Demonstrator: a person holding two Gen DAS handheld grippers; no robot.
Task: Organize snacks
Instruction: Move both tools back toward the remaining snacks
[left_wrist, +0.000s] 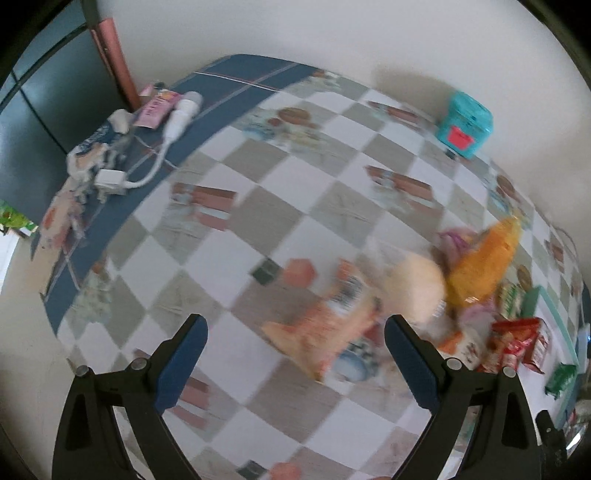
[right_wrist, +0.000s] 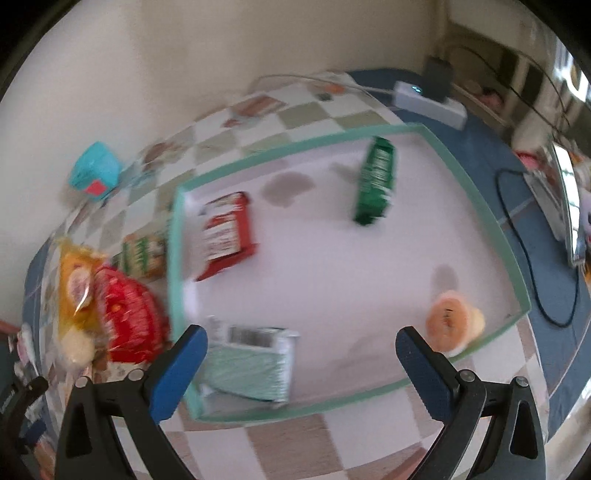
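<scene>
Green-rimmed tray (right_wrist: 515, 280) on desk (left_wrist: 295, 192) holds green packet (right_wrist: 375, 184); left hand-held gripper (left_wrist: 295, 334) and right hand-held gripper (right_wrist: 301, 347) both spread, pinching nothing.

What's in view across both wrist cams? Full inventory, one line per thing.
tray: 1, white with green rim, on the checked tablecloth
green packet: 1, green, in the tray, far side
red packet: 1, red and white, in the tray by its left wall
pale green packet: 1, mint and white, in the tray, near corner
round snack: 1, orange, in the tray by its right rim
snack pile: several bags, yellow, orange, red, cream; on the cloth beside the tray
teal box: 1, teal with red label, by the wall
power strip: 1, white, far table edge
white cable: 1, on the blue border
left gripper: 1, black with blue pads, open, empty
right gripper: 1, same, open, empty, over the tray
</scene>
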